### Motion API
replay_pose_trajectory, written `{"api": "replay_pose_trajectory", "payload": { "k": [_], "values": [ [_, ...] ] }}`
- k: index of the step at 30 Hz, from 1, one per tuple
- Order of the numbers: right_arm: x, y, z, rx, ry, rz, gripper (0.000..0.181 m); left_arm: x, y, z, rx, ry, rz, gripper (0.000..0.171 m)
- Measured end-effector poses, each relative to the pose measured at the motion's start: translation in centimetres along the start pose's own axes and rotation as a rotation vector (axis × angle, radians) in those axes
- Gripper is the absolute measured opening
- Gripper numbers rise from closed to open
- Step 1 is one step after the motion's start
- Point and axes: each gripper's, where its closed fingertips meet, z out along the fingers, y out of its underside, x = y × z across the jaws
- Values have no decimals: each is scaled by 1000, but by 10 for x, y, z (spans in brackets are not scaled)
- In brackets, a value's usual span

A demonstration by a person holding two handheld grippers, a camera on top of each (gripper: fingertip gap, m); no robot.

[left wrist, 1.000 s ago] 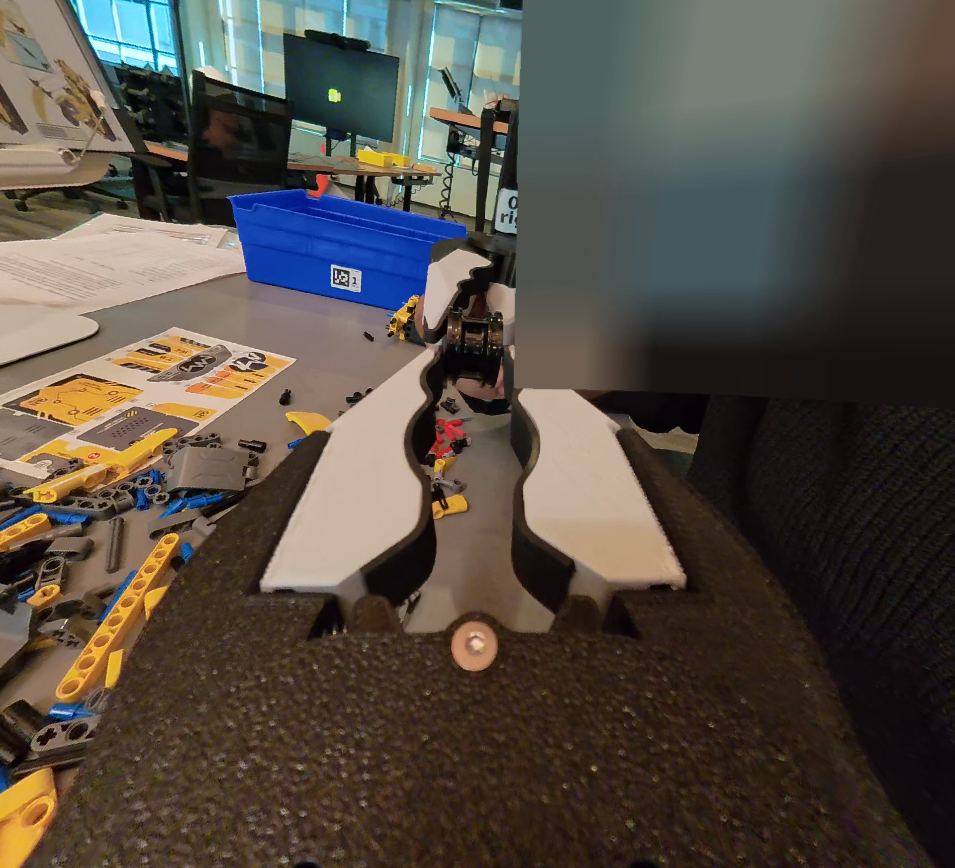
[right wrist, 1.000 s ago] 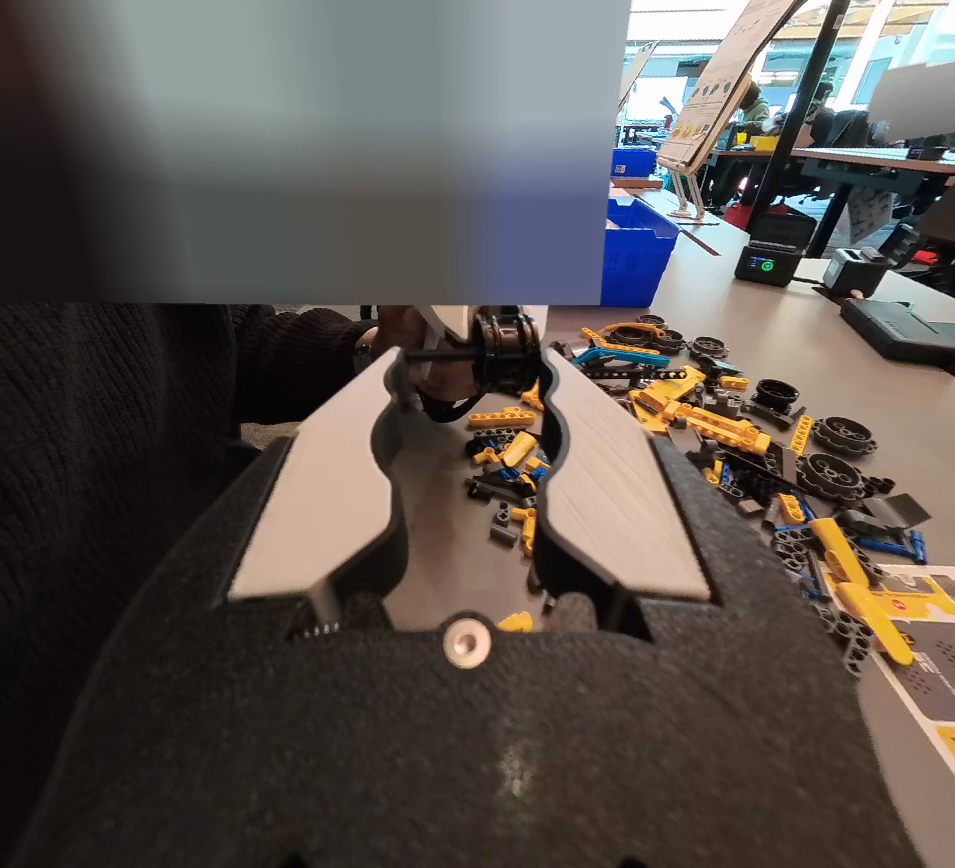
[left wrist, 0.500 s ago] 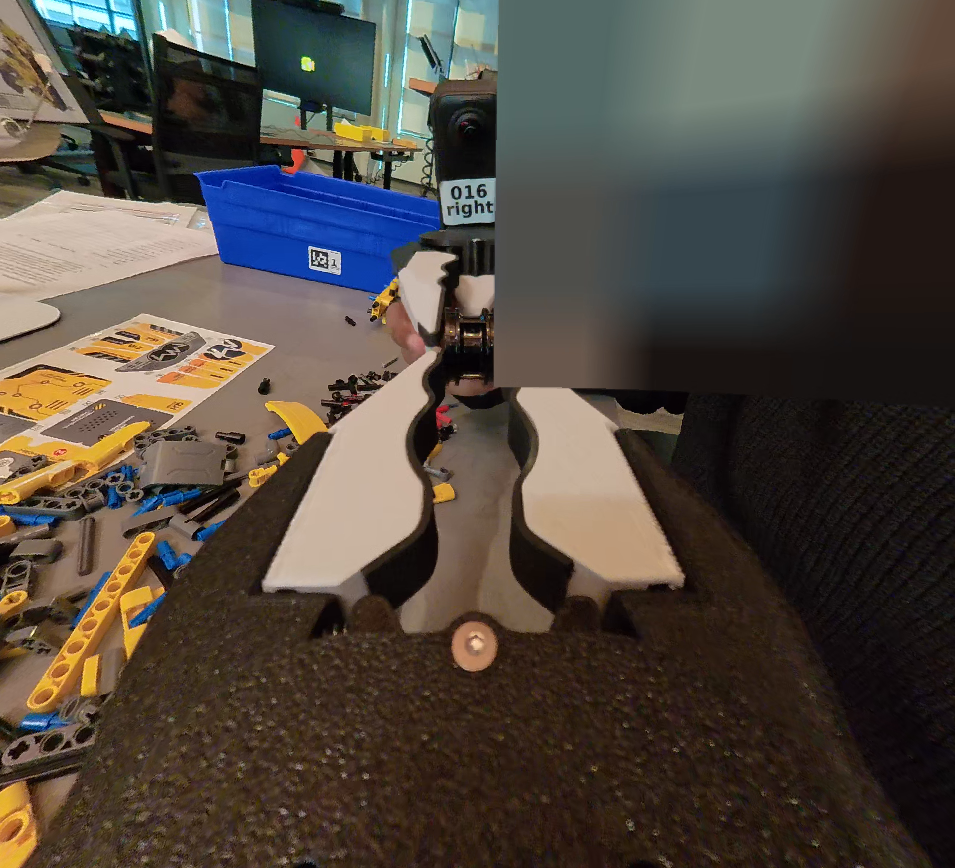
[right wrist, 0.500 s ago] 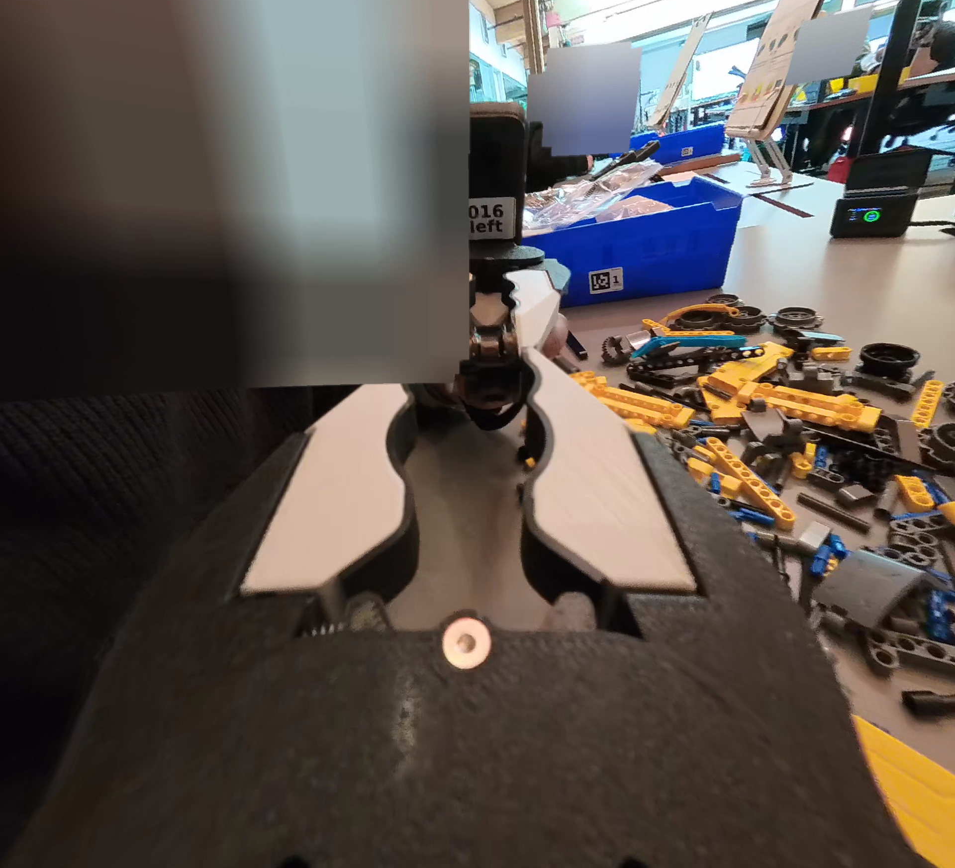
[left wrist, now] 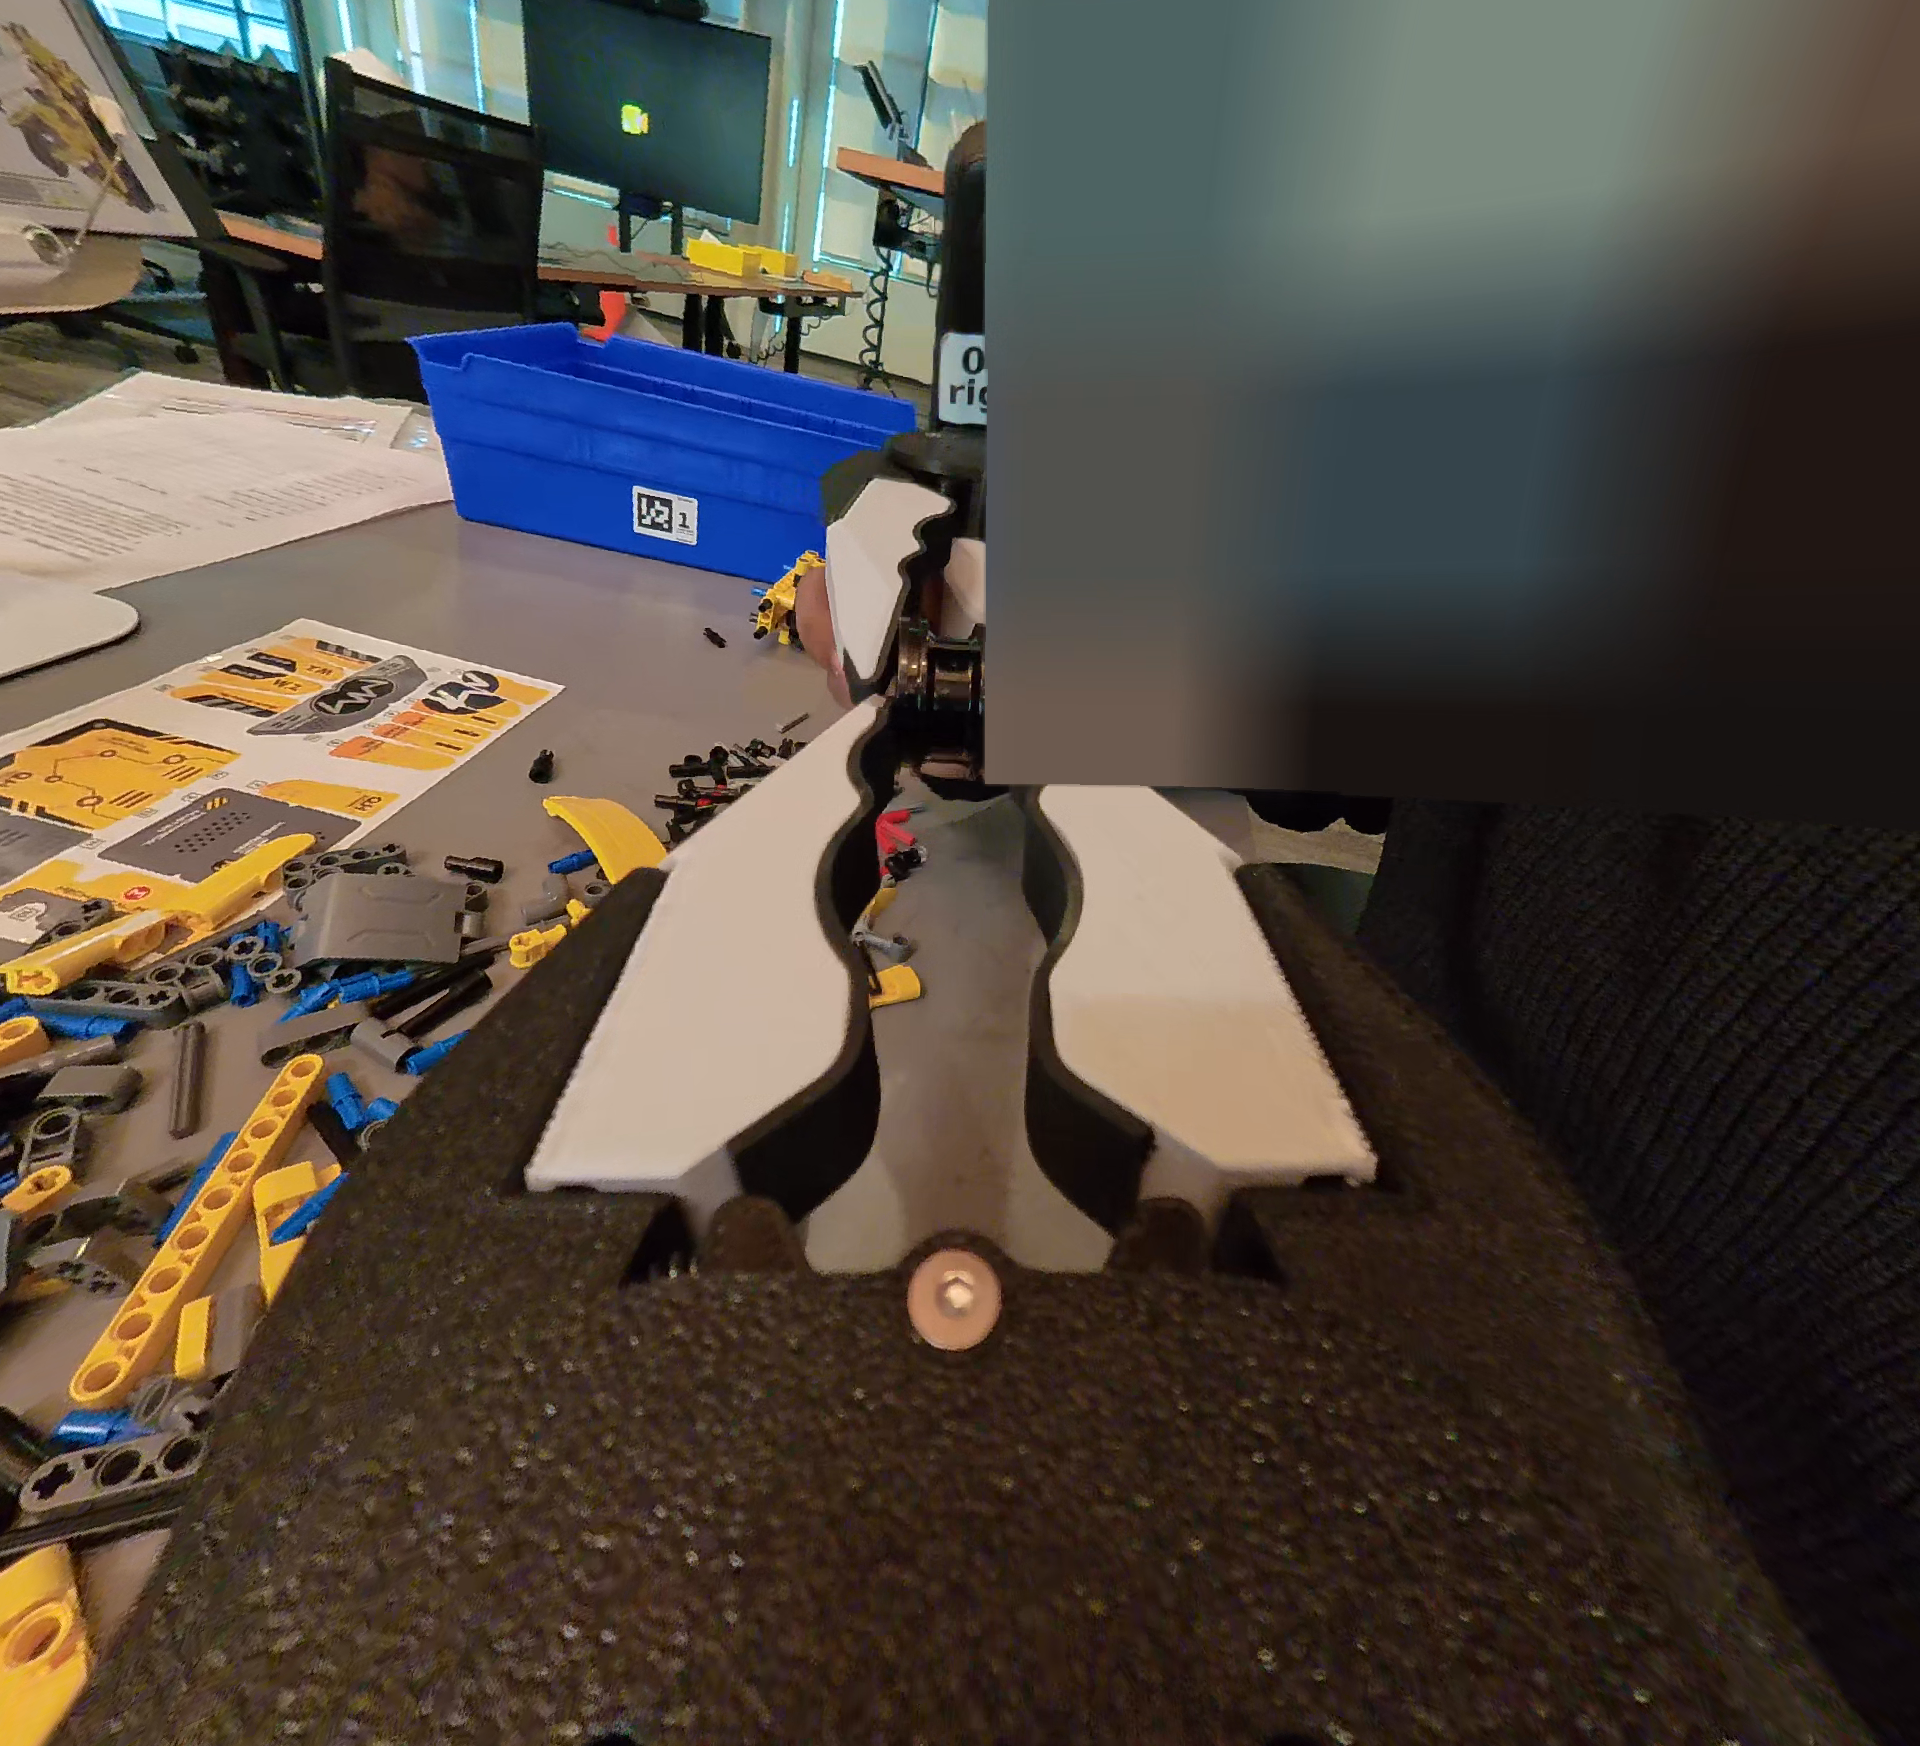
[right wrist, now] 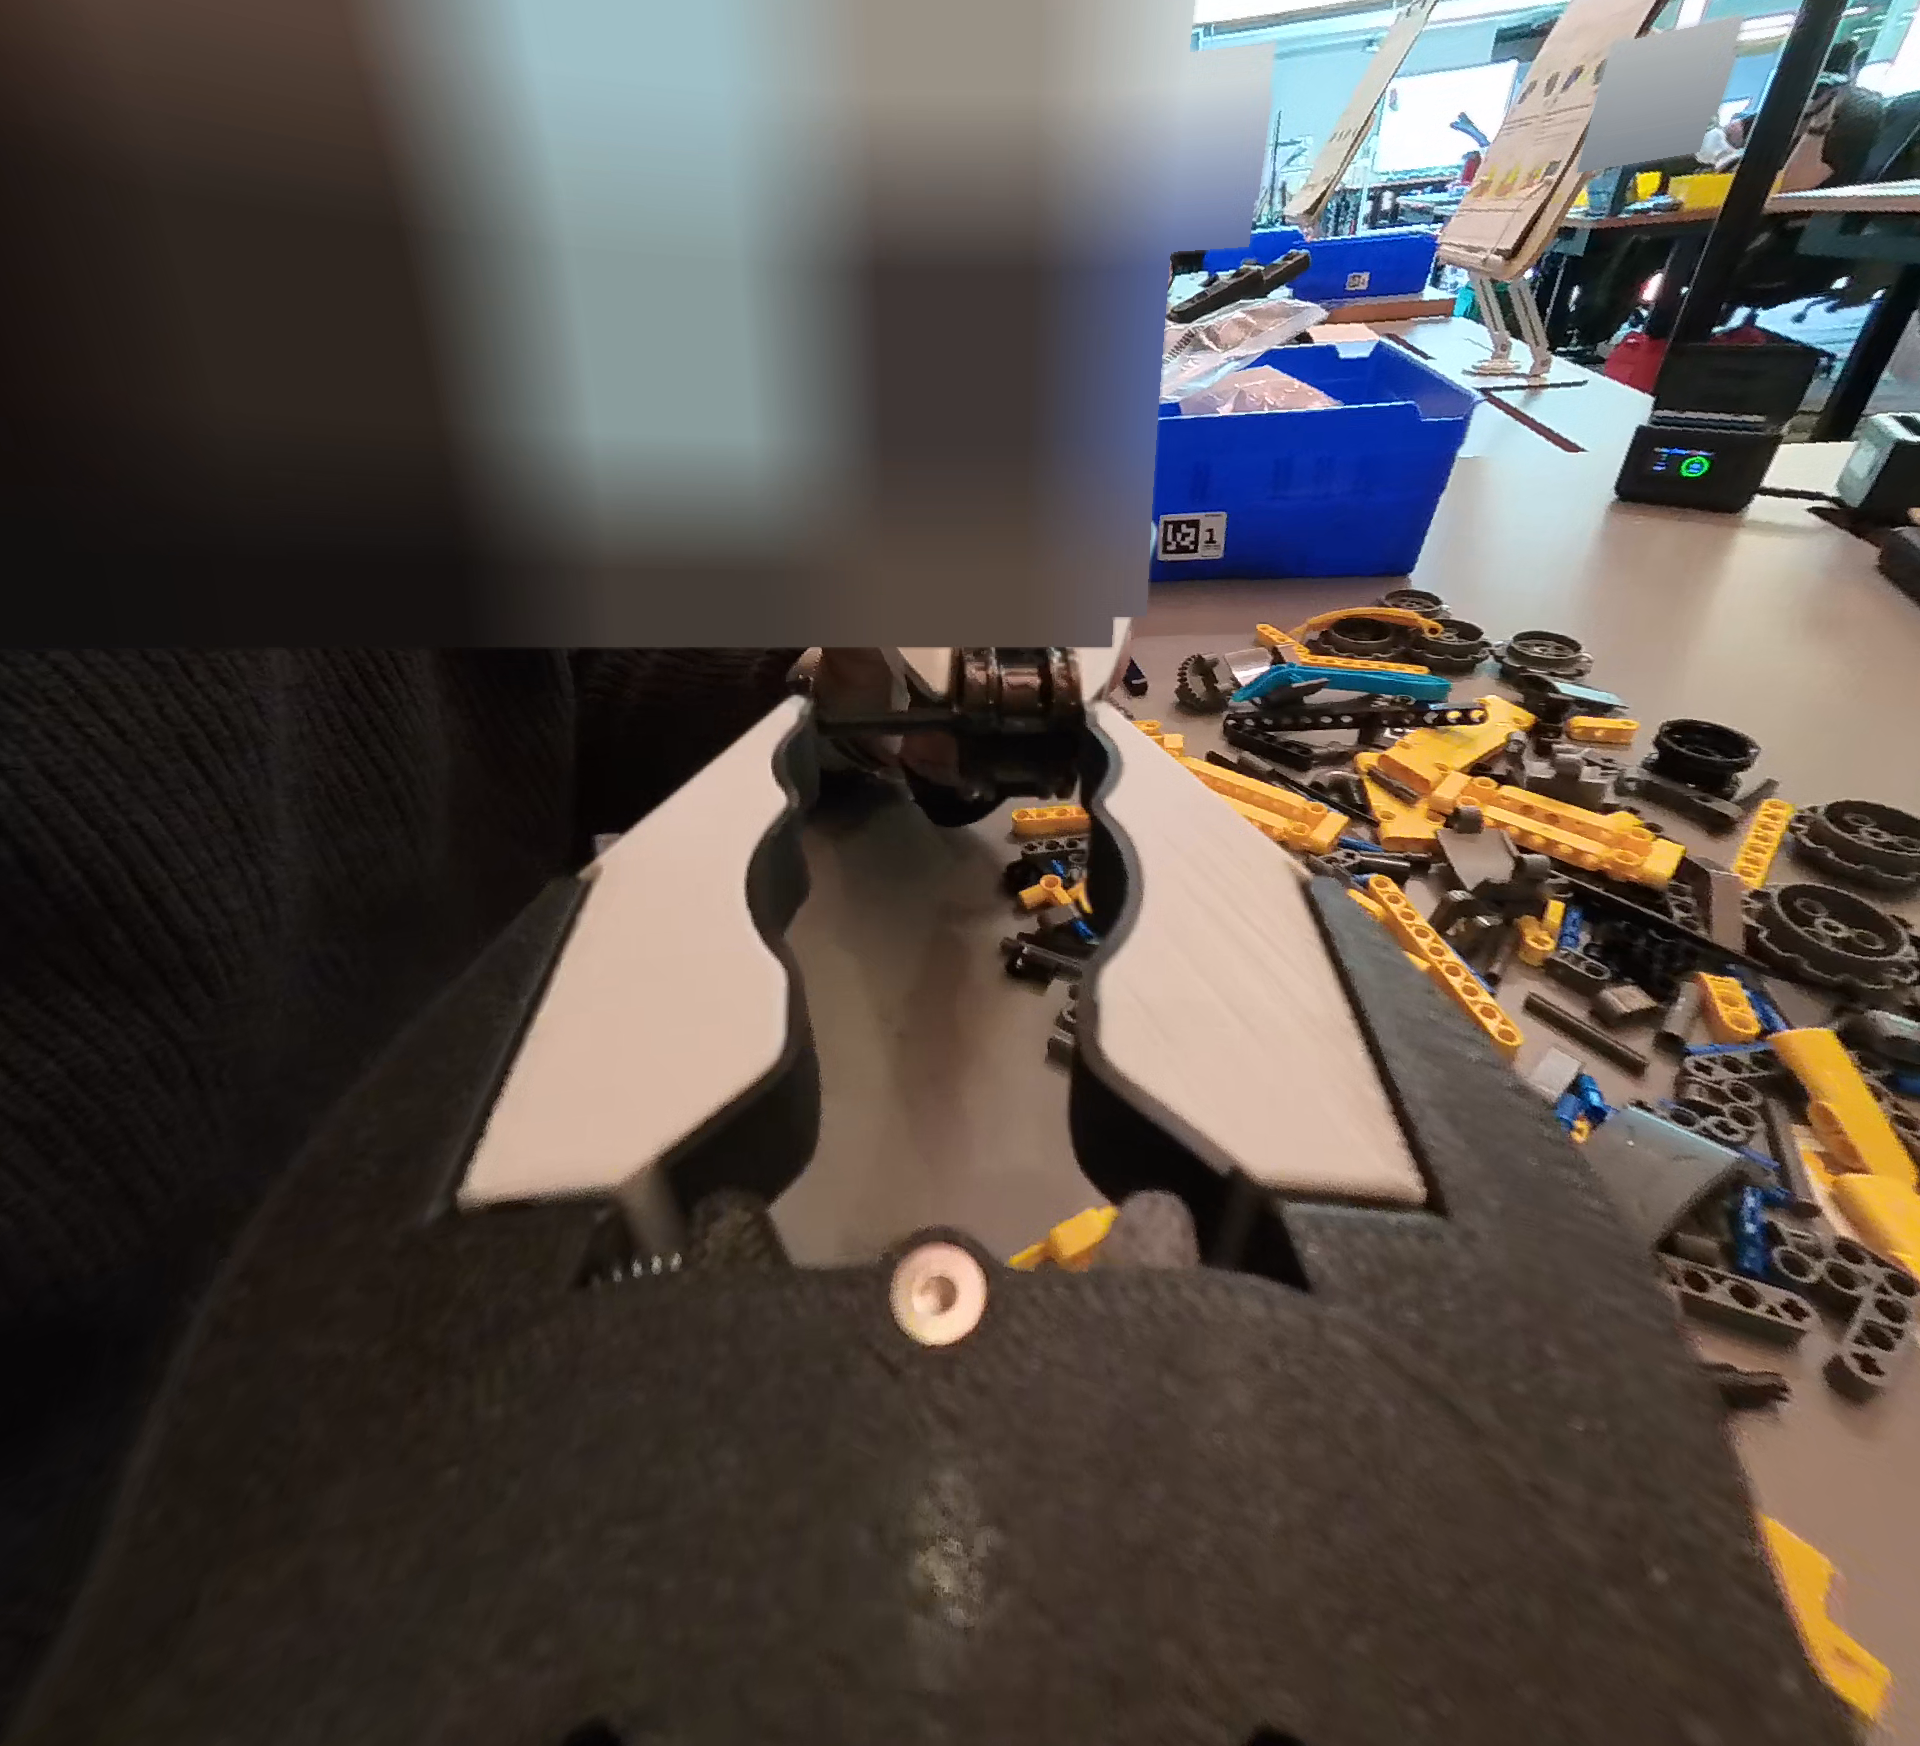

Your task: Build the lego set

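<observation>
Gripping black hub [right wrist: 1013, 709] at 12 o'clock: right gripper [right wrist: 951, 725], narrowly parted. Left gripper [left wrist: 951, 761]: hold unclear. Risk: slanted squeeze drops hub among bricks [right wrist: 1455, 803].

Both wrist cameras sit low, facing each other across the parts-strewn table [left wrist: 644, 616], sharing the blue bin [right wrist: 1299, 470].

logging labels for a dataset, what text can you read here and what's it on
I won't quote writing; these bear it:
white code tag on the blue bin
white label on the right gripper
yellow sticker sheet
printed papers, too small
black device's screen, too small
</observation>
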Motion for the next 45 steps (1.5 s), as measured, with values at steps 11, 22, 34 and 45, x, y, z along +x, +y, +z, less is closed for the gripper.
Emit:
{"api": "replay_pose_trajectory", "payload": {
  "k": [11,22,34,45],
  "values": [
    [-2,-7,1,29,23,-26,48,3,-4,-1,27,-4,-6,21],
    [-2,-5,3,25,1,16,48,3,-2,-2,14,2,-14,20],
    [-1,-2,3,22,4,-11,49,2,0,-2,0,-35,35,20],
    [-5,-5,3,31,-20,19,48,6,-2,-2,11,-10,37,20]
  ]
}}
